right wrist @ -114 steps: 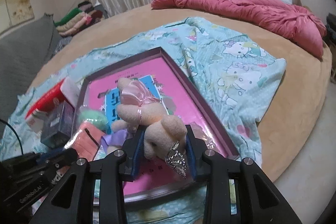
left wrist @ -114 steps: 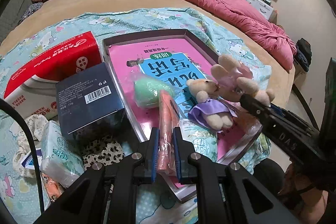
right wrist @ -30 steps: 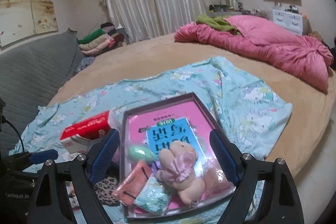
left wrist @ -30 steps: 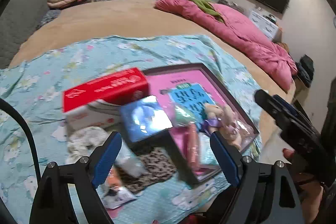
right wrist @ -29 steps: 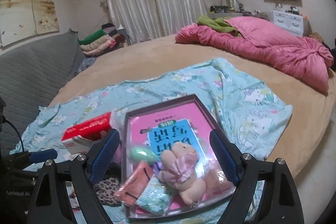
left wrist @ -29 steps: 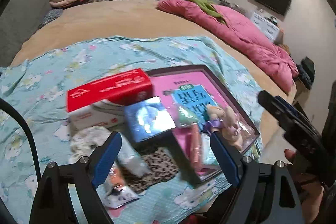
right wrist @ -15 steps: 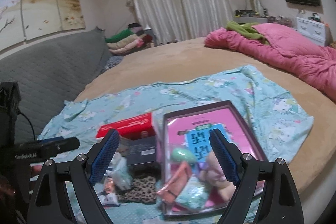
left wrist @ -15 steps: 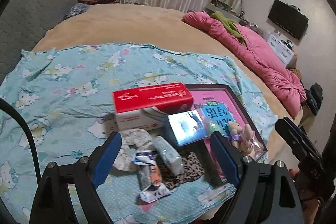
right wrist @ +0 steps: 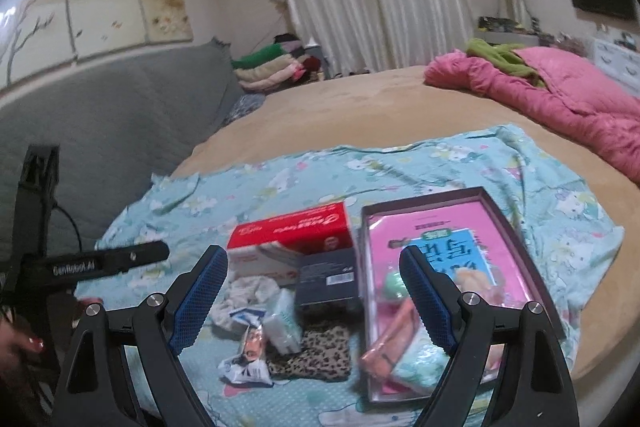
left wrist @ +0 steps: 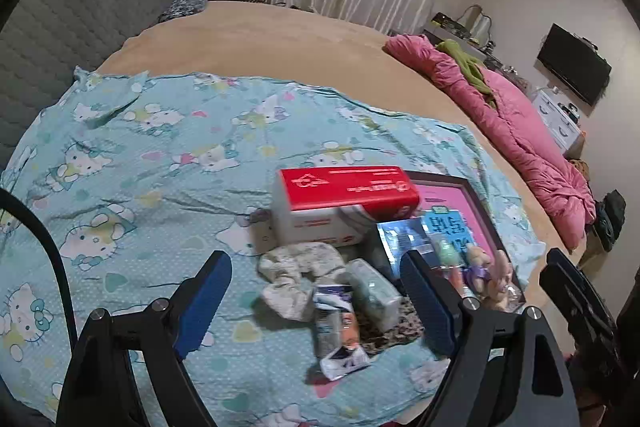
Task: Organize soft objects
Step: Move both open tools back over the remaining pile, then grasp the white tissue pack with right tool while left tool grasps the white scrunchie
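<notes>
The left gripper [left wrist: 316,301] is held above the near edge of the bed with its blue-padded jaws spread wide, holding nothing and touching nothing. Between its fingers, lower down on the patterned blue sheet [left wrist: 160,155], lies a loose cluster: a crumpled white cloth [left wrist: 296,275], a wrapped tissue pack [left wrist: 374,293], two small sachets [left wrist: 338,341] and a leopard-print cloth [left wrist: 394,325] (partly covered by the pack). Behind these stands a red-and-white tissue box [left wrist: 340,203], with a dark box [left wrist: 400,239] just beside it on the right. Further right sits the tray [left wrist: 478,205], a shallow dark-framed box lined with a pink booklet. It contains a green sponge [left wrist: 446,251], an orange packet [left wrist: 456,277] and the plush rabbits [left wrist: 490,273], all lying just beyond the right finger of this tool. The right gripper [right wrist: 314,297] is likewise fully released and empty, clear of every object. In its view the cluster lies between the pads, the tray [right wrist: 516,227] passes behind the right finger, and a mint-patterned pack [right wrist: 420,361] rests at the tray's near end beside the orange packet [right wrist: 390,337]. The rabbits are mostly hidden there by the finger.
</notes>
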A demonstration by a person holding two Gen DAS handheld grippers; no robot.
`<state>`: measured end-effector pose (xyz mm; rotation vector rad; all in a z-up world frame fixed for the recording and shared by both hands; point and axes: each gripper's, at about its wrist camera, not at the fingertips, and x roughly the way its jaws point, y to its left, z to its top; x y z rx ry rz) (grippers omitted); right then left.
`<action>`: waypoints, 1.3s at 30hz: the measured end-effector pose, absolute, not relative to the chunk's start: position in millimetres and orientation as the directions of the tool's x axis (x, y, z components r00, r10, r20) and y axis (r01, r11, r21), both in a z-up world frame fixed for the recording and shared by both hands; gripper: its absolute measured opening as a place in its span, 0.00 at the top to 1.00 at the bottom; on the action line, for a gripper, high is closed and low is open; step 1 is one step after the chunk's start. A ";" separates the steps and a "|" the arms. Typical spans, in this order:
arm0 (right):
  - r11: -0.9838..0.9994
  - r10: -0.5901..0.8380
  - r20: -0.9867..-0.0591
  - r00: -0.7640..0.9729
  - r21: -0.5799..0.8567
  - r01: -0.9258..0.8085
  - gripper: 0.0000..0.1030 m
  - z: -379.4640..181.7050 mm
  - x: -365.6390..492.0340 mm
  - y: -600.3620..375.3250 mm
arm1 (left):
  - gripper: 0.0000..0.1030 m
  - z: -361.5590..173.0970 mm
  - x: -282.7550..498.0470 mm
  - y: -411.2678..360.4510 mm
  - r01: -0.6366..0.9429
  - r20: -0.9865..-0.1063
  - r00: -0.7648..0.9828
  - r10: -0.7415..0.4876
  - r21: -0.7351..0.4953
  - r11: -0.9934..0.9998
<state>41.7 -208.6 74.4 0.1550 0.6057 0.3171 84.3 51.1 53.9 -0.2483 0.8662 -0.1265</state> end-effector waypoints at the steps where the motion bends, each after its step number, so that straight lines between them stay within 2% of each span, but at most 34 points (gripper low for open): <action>1: 0.939 0.340 -0.538 0.771 0.232 -0.253 0.14 72.4 40.8 -205.1 | 0.17 51.2 84.8 53.8 0.004 -0.739 0.642 -0.204 -0.263 0.965; 7: 0.937 0.349 -0.575 0.740 0.195 -0.290 0.14 58.5 42.5 -185.3 | 0.17 25.1 88.6 70.1 -0.022 -0.755 0.618 -0.219 -0.295 0.955; 14: 0.942 0.330 -0.617 0.714 0.169 -0.290 0.14 42.6 49.3 -175.0 | 0.17 4.2 90.6 72.2 -0.023 -0.773 0.602 -0.200 -0.268 0.963; 28: 0.941 0.306 -0.700 0.646 0.117 -0.319 0.14 -2.7 61.6 -147.7 | 0.17 -41.4 104.3 73.4 -0.026 -0.802 0.551 -0.229 -0.292 0.956; 39: 0.936 0.290 -0.735 0.613 0.084 -0.343 0.14 -27.1 73.3 -130.0 | 0.17 -64.5 117.0 76.6 -0.025 -0.818 0.515 -0.256 -0.313 0.950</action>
